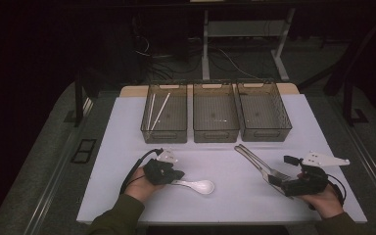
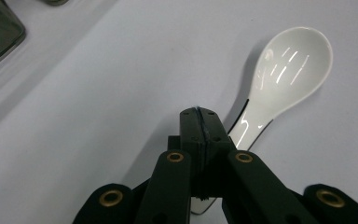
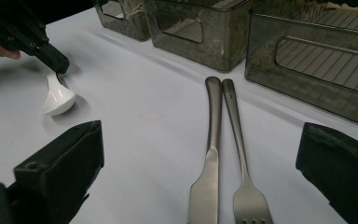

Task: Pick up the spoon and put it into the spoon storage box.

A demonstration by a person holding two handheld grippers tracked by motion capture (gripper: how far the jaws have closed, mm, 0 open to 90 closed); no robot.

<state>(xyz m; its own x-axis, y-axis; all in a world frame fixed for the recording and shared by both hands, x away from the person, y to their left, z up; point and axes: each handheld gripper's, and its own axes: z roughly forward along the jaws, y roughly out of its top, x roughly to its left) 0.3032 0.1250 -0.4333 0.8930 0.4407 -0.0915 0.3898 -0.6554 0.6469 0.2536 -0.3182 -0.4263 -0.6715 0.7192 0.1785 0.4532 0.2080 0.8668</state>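
— While my left gripper (image 1: 176, 177) pinches the white spoon (image 1: 199, 185) by its handle, what stays hidden?
— That handle's end, lost between my shut jaws; the bowl rests on the table (image 1: 127, 147).
— And my right gripper (image 1: 279, 182)?
— Jaws wide, knife (image 3: 209, 158) and fork (image 3: 240, 154) between them untouched. Bare table lies before the three bins (image 1: 215, 119).

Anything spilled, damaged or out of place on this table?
Nothing stands out. The white spoon lies intact on the table, its handle pinched in the left gripper. The knife and fork lie neatly side by side between the open right gripper's jaws. The three bins stand in a straight row.
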